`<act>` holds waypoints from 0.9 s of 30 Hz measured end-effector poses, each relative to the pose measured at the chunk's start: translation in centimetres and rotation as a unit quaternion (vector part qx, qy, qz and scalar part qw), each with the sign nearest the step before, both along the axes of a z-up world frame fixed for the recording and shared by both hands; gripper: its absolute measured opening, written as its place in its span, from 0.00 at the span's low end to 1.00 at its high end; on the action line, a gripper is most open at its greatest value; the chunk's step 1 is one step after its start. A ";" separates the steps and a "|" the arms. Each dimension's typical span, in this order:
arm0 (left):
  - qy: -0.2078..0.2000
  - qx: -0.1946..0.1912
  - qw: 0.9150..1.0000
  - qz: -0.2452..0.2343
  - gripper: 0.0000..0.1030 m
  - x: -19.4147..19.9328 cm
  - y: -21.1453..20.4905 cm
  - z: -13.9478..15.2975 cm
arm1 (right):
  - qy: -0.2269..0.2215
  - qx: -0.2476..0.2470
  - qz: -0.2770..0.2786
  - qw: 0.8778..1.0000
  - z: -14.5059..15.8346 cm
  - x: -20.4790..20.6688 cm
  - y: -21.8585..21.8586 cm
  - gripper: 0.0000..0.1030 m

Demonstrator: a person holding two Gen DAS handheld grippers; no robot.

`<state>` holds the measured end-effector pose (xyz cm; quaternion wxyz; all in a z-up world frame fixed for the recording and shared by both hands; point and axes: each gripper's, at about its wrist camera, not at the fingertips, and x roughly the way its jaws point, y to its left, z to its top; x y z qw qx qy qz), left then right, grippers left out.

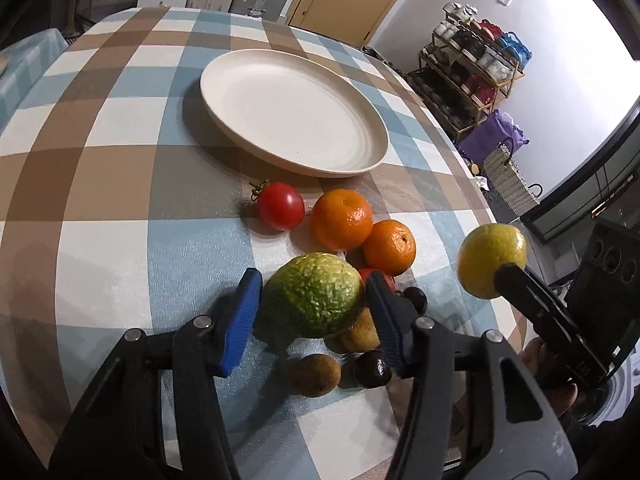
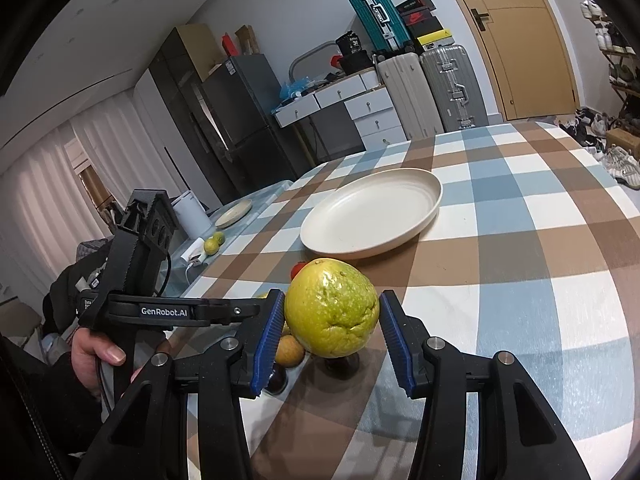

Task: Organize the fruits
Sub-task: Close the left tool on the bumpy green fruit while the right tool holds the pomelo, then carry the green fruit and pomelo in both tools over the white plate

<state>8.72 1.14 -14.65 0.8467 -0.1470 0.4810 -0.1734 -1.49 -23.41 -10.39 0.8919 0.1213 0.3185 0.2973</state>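
My left gripper (image 1: 312, 296) is shut on a bumpy green fruit (image 1: 314, 294) and holds it just above the checked table. My right gripper (image 2: 332, 314) is shut on a yellow-green guava (image 2: 332, 308), held in the air; the guava also shows in the left wrist view (image 1: 492, 260). On the cloth lie a red tomato (image 1: 280, 205), two oranges (image 1: 341, 219) (image 1: 390, 246), brown small fruits (image 1: 314, 374) and dark cherries (image 1: 372, 368). An empty cream plate (image 1: 294, 110) sits beyond them, also seen in the right wrist view (image 2: 372, 216).
The table edge runs close on the right in the left wrist view, with a shoe rack (image 1: 472, 72) and bags beyond. In the right wrist view a side table at left holds a small plate (image 2: 234, 213) and two fruits (image 2: 212, 245).
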 end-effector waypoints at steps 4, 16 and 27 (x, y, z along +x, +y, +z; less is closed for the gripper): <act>-0.003 0.000 1.000 -0.004 0.48 -0.2 0.0 0.1 | 0.002 -0.007 0.003 1.000 0.1 0.2 0.4 0.48; -0.009 -0.022 1.000 -0.007 0.48 0.2 1.2 1.3 | 0.010 -0.021 0.000 1.000 0.2 1.6 1.4 0.48; -0.052 -0.053 0.997 -0.001 0.48 3.6 2.7 6.0 | 0.002 -0.027 0.011 1.000 1.4 5.0 2.7 0.48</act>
